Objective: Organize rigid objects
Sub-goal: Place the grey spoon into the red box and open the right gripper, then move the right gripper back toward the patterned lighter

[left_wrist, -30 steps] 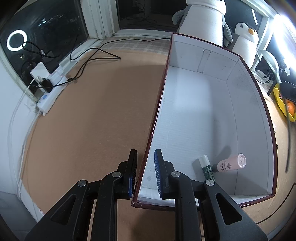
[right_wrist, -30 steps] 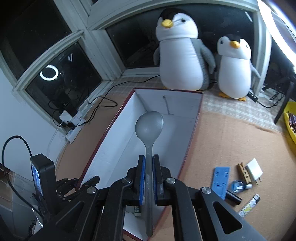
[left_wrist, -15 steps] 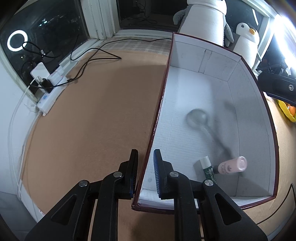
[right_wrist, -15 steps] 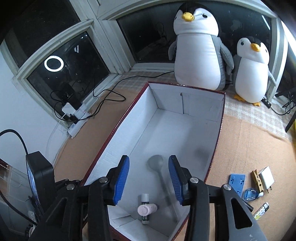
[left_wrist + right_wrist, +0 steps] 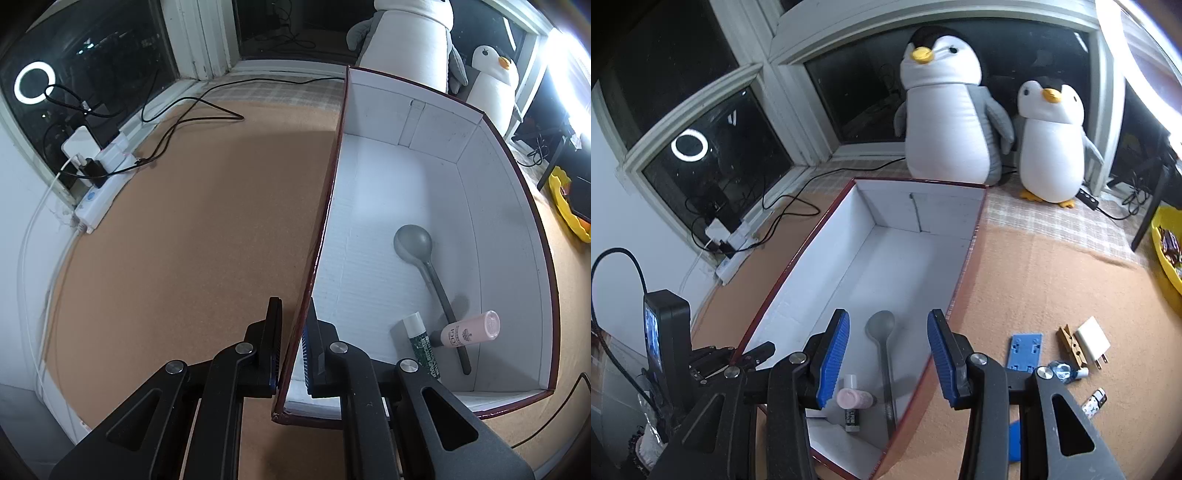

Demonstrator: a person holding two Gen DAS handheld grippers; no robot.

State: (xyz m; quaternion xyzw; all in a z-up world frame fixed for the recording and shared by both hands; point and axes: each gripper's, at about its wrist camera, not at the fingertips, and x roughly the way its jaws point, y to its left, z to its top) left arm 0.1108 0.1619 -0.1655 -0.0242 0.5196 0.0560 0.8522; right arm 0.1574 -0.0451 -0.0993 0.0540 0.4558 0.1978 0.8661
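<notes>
spoon (image 5: 882, 343) now in box (image 5: 509, 206) — right jaws apart, empty; left jaws shut on its wall

Dim night scene, harsh glare at upper right, fisheye-curved edges, sharp focus, soft shadows.

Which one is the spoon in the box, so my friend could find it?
Look for the big white box with the dark red rim, in front of the two toy penguins. Three things lie on its floor near the close end. The spoon is the long grey one with a round bowl, far longer than the pink bottle and the green tube beside it.
</notes>
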